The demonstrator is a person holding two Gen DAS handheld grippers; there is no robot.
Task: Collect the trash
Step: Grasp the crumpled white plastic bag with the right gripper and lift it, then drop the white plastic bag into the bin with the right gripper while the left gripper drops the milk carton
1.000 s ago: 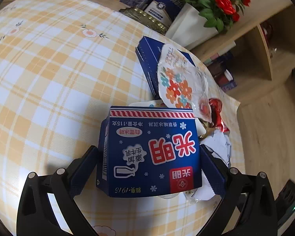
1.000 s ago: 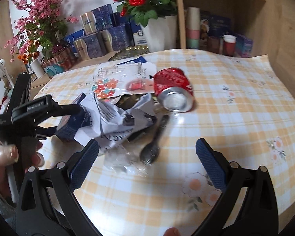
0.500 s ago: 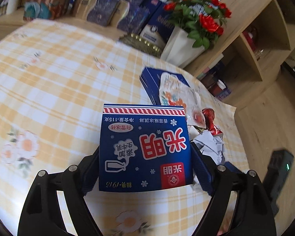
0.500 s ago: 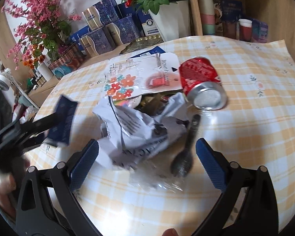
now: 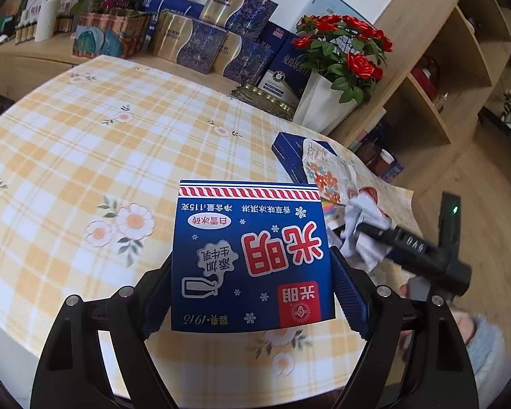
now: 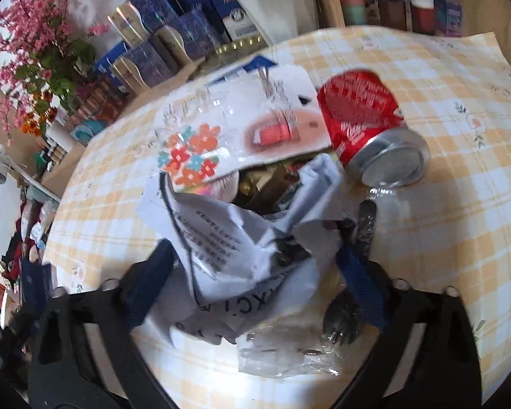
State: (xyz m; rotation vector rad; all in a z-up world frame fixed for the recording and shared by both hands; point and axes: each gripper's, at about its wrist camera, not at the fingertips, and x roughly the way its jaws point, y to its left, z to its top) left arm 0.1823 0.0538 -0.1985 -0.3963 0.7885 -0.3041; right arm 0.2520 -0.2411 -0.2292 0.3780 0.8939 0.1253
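Up front in the left wrist view, the left gripper (image 5: pixel 252 293) is clamped on one blue carton (image 5: pixel 252 255), now lifted clear of the checked tablecloth (image 5: pixel 85 143). Right wrist view: the right gripper (image 6: pixel 255 272), its jaws just closing, straddles one crumpled paper (image 6: pixel 242 248); one red can (image 6: pixel 364 116) and one black spoon (image 6: pixel 354 266) lie beside it.

The blue carton (image 5: pixel 252 255) hides the inner faces of the left gripper's pads (image 5: pixel 349 293) and the tablecloth (image 5: pixel 85 143) behind it. In the right wrist view motion blur smears everything near the crumpled paper (image 6: pixel 242 238) — its print is unreadable. The paper covers part of the black spoon (image 6: pixel 344 320) beside it, and the wrappers behind it are too jumbled to tell apart.
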